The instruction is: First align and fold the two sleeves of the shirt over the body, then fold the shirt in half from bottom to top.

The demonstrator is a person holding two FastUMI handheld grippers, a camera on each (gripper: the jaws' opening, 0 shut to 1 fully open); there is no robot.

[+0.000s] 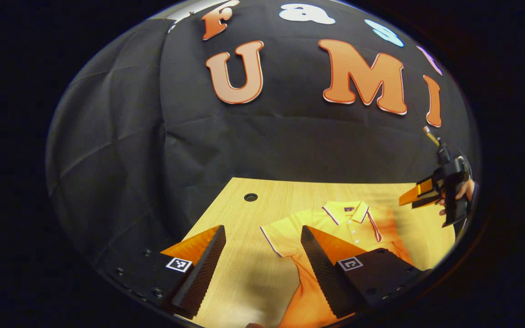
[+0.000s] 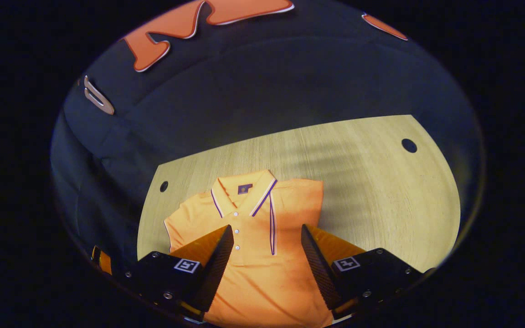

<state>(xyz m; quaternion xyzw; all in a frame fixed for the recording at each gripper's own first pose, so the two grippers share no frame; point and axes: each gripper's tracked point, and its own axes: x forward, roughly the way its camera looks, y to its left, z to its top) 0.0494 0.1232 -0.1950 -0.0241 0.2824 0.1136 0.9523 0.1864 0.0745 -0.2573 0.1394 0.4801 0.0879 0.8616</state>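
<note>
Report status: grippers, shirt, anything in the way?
Left gripper open, above table by spread sleeve. Right gripper open over shirt; its far sleeve already folded in. Nothing in the way.

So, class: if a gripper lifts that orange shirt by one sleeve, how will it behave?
The shirt lies flat and thin on the table, so it probably droops limply. Being knit cloth, it likely drags and bunches rather than slides when pushed.
</note>
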